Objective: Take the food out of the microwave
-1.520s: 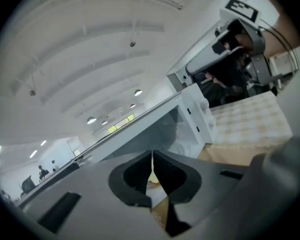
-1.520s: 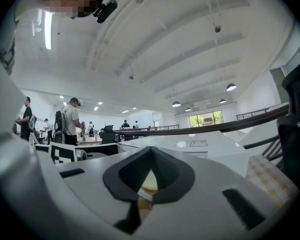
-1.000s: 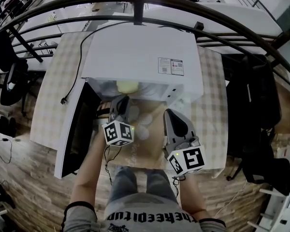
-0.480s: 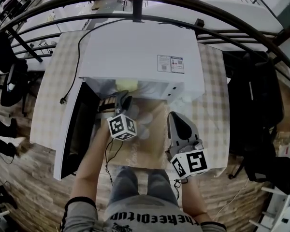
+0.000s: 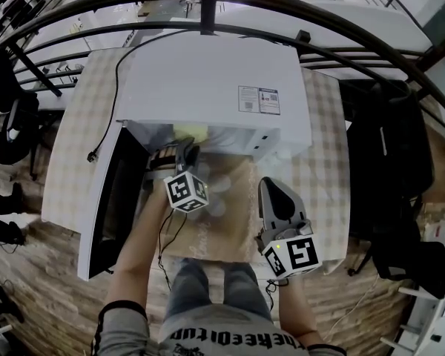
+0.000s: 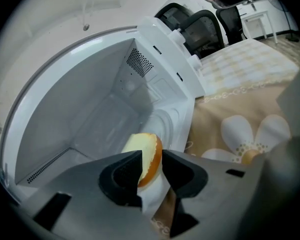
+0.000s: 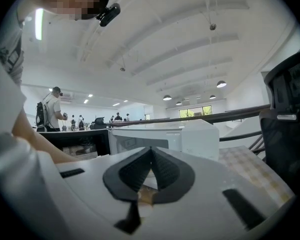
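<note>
Left tool is at the mouth of the microwave, nose tipped down into the cavity. Its jaws have just been opening and now stand well apart.

The bun sits just ahead of the tips, in line with the gap. Browned crust is toward the right-hand pad, pale face toward the left-hand one. The crust edge looks close against the right pad, but I can't see either pad pressing on it, so I read it as not gripped. The bun is inside the cavity, low and near the front lip.

The door hangs open to the left of that tool. To its right, outside the oven, a brown cloth with white flowers lies on the bench, over a checked cover.

Right tool is outside the microwave, to the right of the left tool and nearer the person, over the flowered cloth. It points roughly level at the microwave's front. Its jaws are closed tip to tip with nothing held; a small slit below the tips shows only cloth behind.

A black power cable runs off the microwave's far left corner, beyond the left tool.
</note>
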`<state>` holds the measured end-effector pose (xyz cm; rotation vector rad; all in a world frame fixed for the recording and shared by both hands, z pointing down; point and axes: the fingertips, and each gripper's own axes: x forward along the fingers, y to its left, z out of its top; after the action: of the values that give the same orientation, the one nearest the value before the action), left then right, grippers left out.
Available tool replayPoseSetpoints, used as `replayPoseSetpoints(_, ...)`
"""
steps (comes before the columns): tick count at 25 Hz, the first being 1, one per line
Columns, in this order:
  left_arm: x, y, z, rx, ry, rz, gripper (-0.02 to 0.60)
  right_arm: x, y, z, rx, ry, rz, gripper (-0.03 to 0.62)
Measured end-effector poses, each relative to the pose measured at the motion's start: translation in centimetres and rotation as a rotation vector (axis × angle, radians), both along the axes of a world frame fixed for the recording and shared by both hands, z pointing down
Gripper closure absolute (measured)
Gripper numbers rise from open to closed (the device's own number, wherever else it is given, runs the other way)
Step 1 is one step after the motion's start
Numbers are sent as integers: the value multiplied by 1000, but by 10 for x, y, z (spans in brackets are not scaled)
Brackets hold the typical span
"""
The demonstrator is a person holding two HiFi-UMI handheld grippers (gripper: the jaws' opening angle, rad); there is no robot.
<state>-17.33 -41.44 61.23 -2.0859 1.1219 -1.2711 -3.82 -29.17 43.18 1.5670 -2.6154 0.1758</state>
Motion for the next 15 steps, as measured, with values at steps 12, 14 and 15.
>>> replayPoseSetpoints(12, -5, -5, 2, -59, 13, -21, 517, 7, 5, 5, -13, 15, -1, 589)
replayPoseSetpoints(14, -5, -6, 3, -86, 14, -21, 525, 7, 6, 6, -15, 15, -4, 589)
replayPoseSetpoints(15, -5, -6, 2, -98, 16, -22, 528, 7, 7, 6, -15, 15, -5, 589)
